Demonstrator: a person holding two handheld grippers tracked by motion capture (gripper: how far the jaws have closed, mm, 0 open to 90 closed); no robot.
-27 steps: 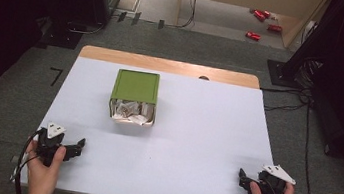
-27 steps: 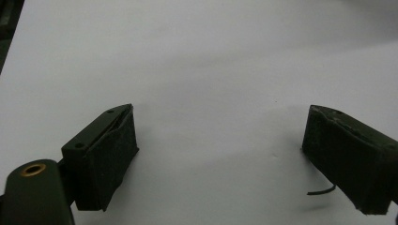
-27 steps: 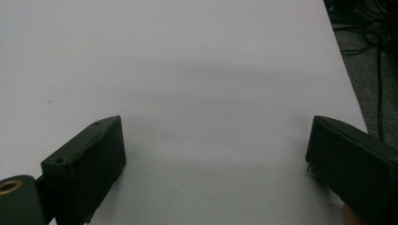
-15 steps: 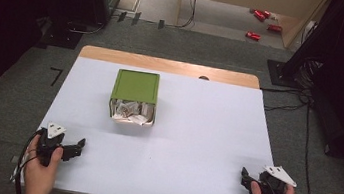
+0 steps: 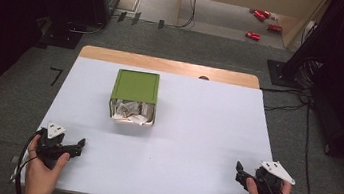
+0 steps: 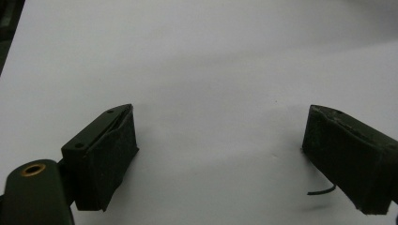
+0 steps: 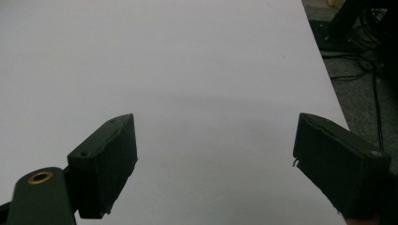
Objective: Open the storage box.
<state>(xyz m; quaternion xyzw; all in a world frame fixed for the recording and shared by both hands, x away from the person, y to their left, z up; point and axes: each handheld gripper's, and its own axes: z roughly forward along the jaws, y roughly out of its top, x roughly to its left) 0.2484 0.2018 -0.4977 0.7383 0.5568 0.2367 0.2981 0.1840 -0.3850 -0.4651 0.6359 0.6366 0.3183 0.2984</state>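
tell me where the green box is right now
In the high view the green box sits on the white table, left of centre toward the far edge, well apart from both grippers.

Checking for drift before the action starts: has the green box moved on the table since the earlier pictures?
No. The green box keeps its place relative to the table's wooden far edge.

A white rectangular counter [image 5: 194,145] with a bare wooden strip along its far edge carries a green box-shaped bin [image 5: 134,96] lying on its side, its open mouth showing crumpled white paper [image 5: 130,112].
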